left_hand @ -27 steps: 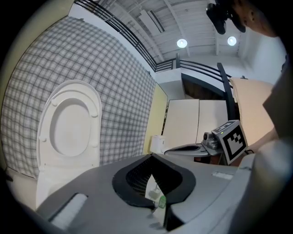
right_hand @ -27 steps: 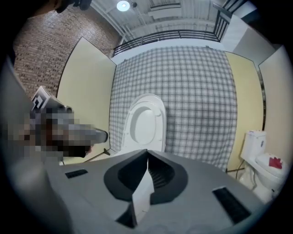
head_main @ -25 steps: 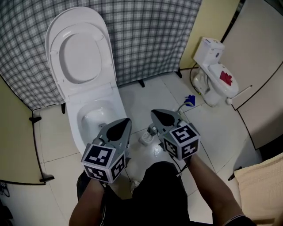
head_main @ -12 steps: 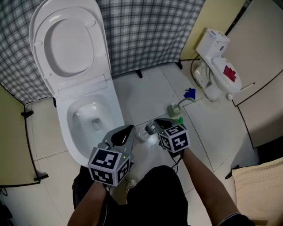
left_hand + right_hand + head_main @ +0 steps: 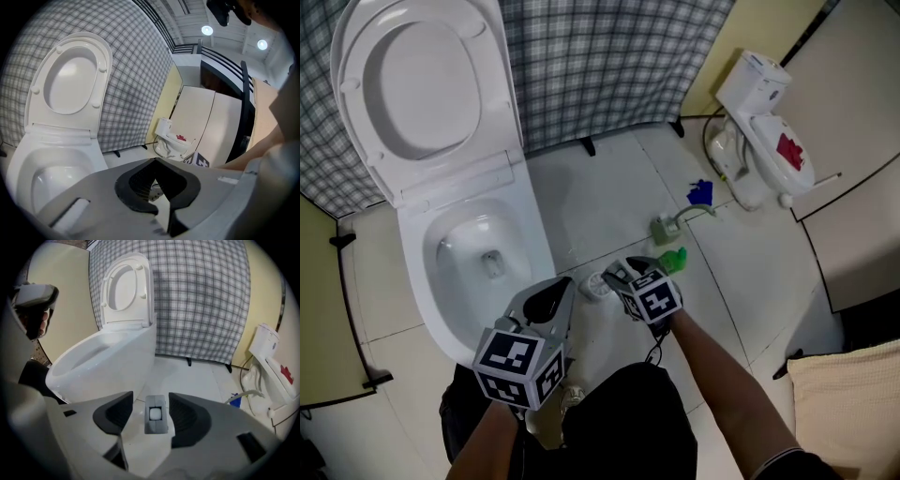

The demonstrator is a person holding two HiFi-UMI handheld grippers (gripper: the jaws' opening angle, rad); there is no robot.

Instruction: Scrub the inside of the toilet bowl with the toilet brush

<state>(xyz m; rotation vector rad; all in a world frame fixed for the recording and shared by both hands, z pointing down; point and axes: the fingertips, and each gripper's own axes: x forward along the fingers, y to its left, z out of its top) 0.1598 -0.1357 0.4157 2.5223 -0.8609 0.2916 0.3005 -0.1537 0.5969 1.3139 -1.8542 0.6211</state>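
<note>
The white toilet (image 5: 450,253) stands at the left with its lid and seat raised; its bowl (image 5: 480,255) is open. The toilet brush stands in a holder (image 5: 594,286) on the floor just right of the bowl. My right gripper (image 5: 617,276) is down at the brush. Its jaws are opening, and the grey handle top (image 5: 155,414) stands between them with a gap on each side. My left gripper (image 5: 560,289) hovers shut and empty near the bowl's front rim; its jaws (image 5: 157,187) point past the toilet.
A plaid curtain (image 5: 600,66) hangs behind the toilet. A small white toilet model (image 5: 764,131) stands at the far right, with a blue item (image 5: 700,193), a grey block (image 5: 664,229) and a green item (image 5: 674,259) on the tiles. A beige cushion (image 5: 853,412) lies lower right.
My right gripper has reached forward and down to the brush holder and its jaws have spread around the handle top. The view has swung, so the toilet sits further left.
</note>
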